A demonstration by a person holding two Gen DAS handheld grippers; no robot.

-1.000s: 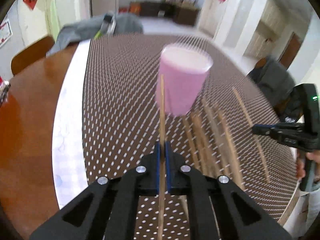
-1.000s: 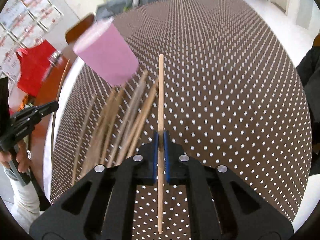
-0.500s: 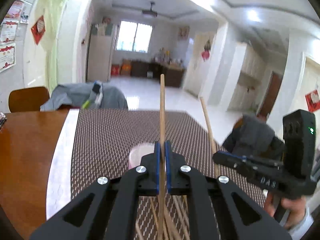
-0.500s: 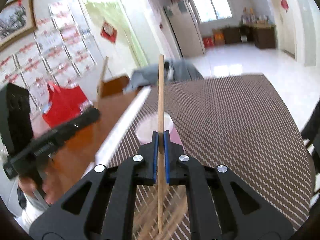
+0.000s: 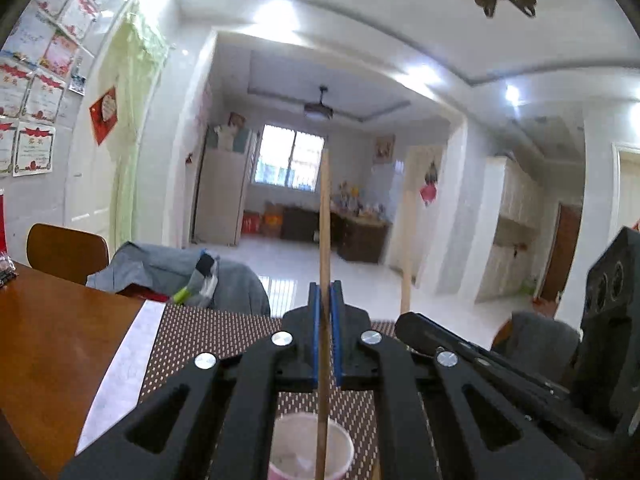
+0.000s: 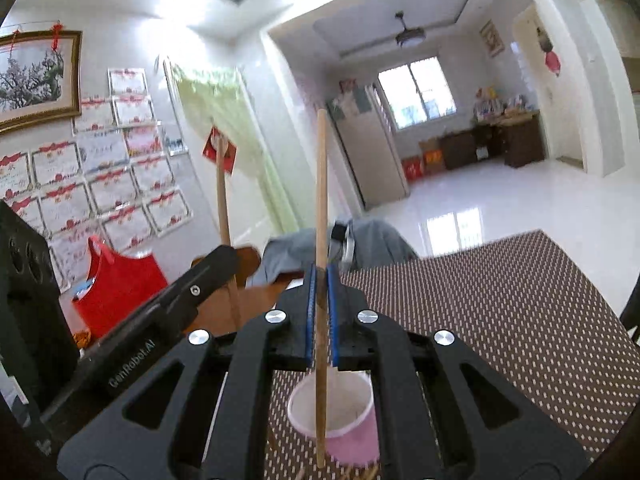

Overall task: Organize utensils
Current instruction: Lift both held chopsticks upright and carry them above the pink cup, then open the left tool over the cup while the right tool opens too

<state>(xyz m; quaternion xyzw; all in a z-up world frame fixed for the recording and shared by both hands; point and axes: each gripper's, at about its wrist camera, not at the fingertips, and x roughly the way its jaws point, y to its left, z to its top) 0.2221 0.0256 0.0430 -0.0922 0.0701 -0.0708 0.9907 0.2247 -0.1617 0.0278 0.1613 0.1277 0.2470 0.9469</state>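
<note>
My left gripper (image 5: 325,304) is shut on a wooden chopstick (image 5: 324,220) that stands upright, its lower end over the mouth of the pink cup (image 5: 344,446). In the right wrist view my right gripper (image 6: 320,284) is shut on a second chopstick (image 6: 320,200), also upright, its lower end in front of the pink cup (image 6: 352,436). The two grippers are close side by side above the cup. The right gripper (image 5: 404,324) shows in the left view with its chopstick (image 5: 406,240). The left gripper (image 6: 226,258) and its chopstick (image 6: 222,200) show in the right view.
The cup stands on a brown dotted placemat (image 6: 500,312) on a wooden table (image 5: 52,352). Ends of loose chopsticks (image 6: 362,474) lie by the cup. Behind the table are a chair with a grey jacket (image 5: 160,272) and a red bag (image 6: 116,284).
Both grippers have risen and tipped up from facing the mat to facing the room. Their chopsticks now stand upright over the cup, and the grippers have drawn close together.
</note>
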